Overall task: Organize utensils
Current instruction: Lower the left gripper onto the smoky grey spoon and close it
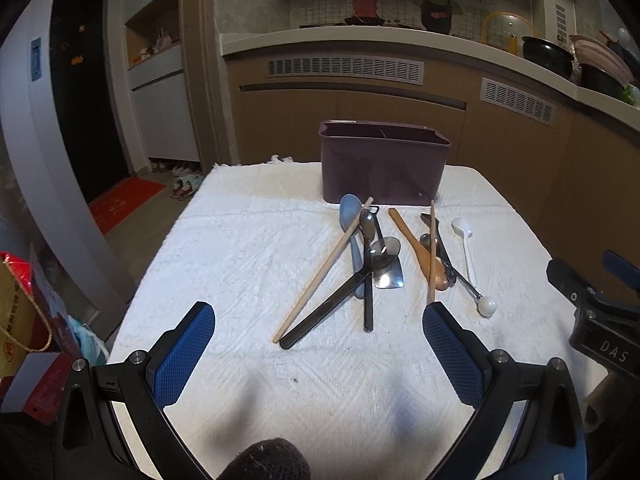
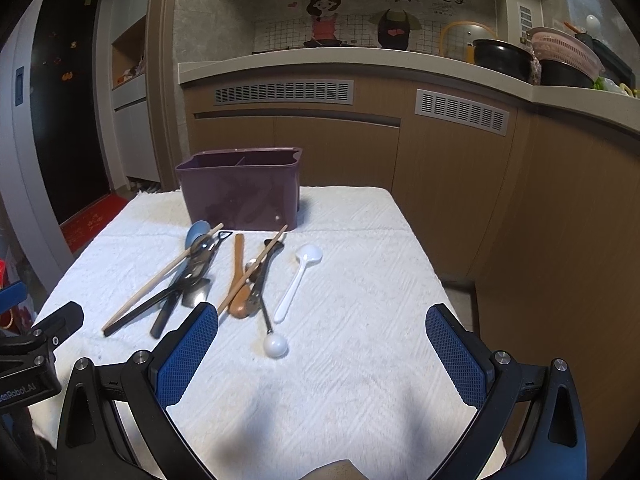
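Hidden first: inside of the purple caddy (image 1: 384, 162) mostly out of sight — I only see a divider at the rim, contents can't tell. The utensil pile overlaps, so the metal pieces under the black ladle (image 1: 340, 292) are hard to separate. In the left wrist view my right gripper (image 1: 600, 304) is cut off at 3 o'clock; in the right wrist view the left gripper (image 2: 36, 352) is cut at 9 o'clock.

Surface: counter covered by a white textured towel (image 1: 248, 248), fringe at the far edge. Room is a kitchen — wood cabinets with vent grilles, a worktop (image 2: 360, 60) carrying a black pot (image 2: 502, 58) and a pink colander (image 2: 568, 50), cartoon wall sticker behind, dark door and red mat (image 1: 124, 200) at 9 o'clock.

Task things: caddy stands upright at 12 o'clock on the towel. Just in front lie the utensils, all flat: blue spoon (image 1: 349, 210), one chopstick (image 1: 324, 270) crossing it, small spatula (image 1: 390, 274), wooden spoon (image 1: 416, 246), second chopstick (image 1: 432, 252) laid over that, a white-ball-tipped metal tool (image 1: 487, 306), white plastic spoon (image 2: 298, 280) apart at the right.

My left gripper (image 1: 318, 330) jaws wide, nothing between them, above bare towel near the handle ends. Right gripper (image 2: 322, 332) jaws wide too, empty, ball tip just beyond them. Nothing blocks the way to the pile.
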A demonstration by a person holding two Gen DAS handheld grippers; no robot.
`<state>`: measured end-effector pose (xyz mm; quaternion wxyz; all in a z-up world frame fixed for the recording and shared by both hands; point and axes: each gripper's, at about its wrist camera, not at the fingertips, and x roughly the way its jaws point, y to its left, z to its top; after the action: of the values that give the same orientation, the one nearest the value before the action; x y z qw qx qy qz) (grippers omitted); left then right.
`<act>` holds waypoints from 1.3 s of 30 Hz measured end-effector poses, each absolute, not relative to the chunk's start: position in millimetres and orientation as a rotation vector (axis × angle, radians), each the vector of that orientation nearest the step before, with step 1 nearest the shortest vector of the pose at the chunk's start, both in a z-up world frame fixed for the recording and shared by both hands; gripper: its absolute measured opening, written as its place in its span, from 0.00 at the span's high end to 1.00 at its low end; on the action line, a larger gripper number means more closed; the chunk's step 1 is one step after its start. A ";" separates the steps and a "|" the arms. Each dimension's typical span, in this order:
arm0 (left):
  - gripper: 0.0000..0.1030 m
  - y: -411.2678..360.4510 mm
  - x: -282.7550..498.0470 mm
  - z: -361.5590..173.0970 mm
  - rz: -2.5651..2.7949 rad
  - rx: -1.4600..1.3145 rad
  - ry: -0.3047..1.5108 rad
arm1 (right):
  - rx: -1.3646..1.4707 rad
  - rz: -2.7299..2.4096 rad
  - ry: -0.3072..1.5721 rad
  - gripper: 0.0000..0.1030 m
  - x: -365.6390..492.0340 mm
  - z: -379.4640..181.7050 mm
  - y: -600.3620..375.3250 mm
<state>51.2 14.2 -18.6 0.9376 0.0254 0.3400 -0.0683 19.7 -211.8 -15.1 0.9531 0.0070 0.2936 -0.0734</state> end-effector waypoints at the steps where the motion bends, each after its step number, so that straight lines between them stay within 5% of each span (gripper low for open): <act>1: 0.00 13.9 57.6 -19.5 -0.164 0.054 0.699 | 0.010 -0.148 0.609 0.00 26.5 -17.1 -213.5; 13: 0.04 -15.8 149.8 -56.9 -0.510 0.193 0.958 | -0.016 -0.043 0.730 0.00 93.4 -33.1 -230.6; 23: 0.48 -48.0 201.1 -62.0 -0.700 0.366 1.041 | 0.044 -0.037 0.788 0.00 115.3 -51.3 -246.9; 39: 0.49 -88.6 225.0 -77.2 -0.803 0.553 1.120 | 0.086 -0.047 0.814 0.00 112.1 -64.9 -261.5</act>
<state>225.0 -88.6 -77.2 0.7368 0.2516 0.5100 -0.3656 112.1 -261.5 -64.9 0.9171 0.0417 0.3958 -0.0230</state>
